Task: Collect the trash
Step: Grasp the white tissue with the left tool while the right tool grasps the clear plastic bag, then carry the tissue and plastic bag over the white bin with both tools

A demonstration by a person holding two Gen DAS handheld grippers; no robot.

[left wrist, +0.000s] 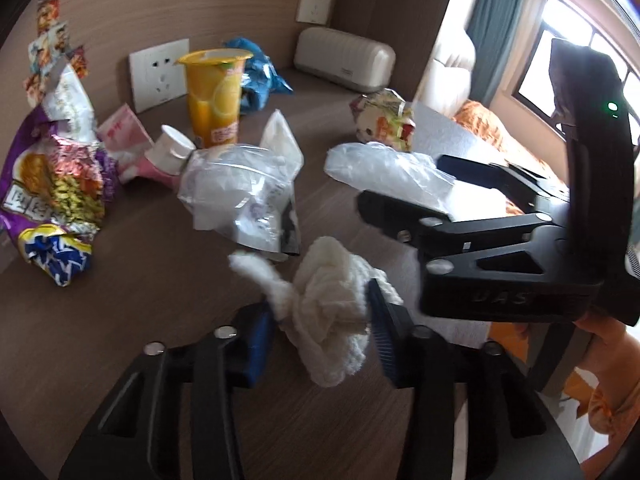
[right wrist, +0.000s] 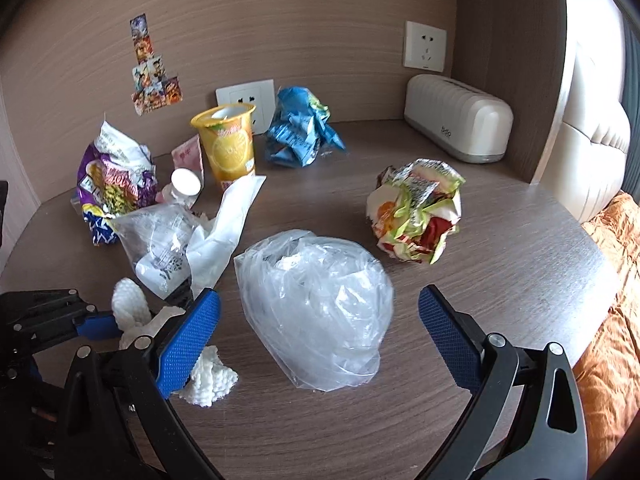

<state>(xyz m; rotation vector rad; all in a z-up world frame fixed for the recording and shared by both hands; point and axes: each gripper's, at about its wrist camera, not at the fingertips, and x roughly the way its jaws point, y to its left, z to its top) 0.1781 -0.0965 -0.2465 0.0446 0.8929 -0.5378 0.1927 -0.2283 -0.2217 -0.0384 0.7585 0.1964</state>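
A crumpled white tissue [left wrist: 332, 316] lies on the brown tabletop [left wrist: 120, 320], and my left gripper [left wrist: 322, 328] is shut on it, one blue pad on each side. In the right wrist view the same tissue [right wrist: 210, 380] shows at the lower left, partly behind my near finger. A puffy clear plastic bag [right wrist: 316, 304] sits between the wide-apart blue pads of my right gripper [right wrist: 320, 340], which is open and does not touch it. From the left wrist view the right gripper [left wrist: 404, 184] straddles that bag [left wrist: 384, 164].
Further back lie a flat clear bag with paper [right wrist: 160, 248], a purple snack bag [right wrist: 116, 188], an orange cup [right wrist: 230, 148], a blue wrapper [right wrist: 300, 132] and a balled colourful wrapper [right wrist: 416, 216]. A cream box [right wrist: 456, 120] stands at the back wall. Orange bedding [right wrist: 612, 340] borders the table's right edge.
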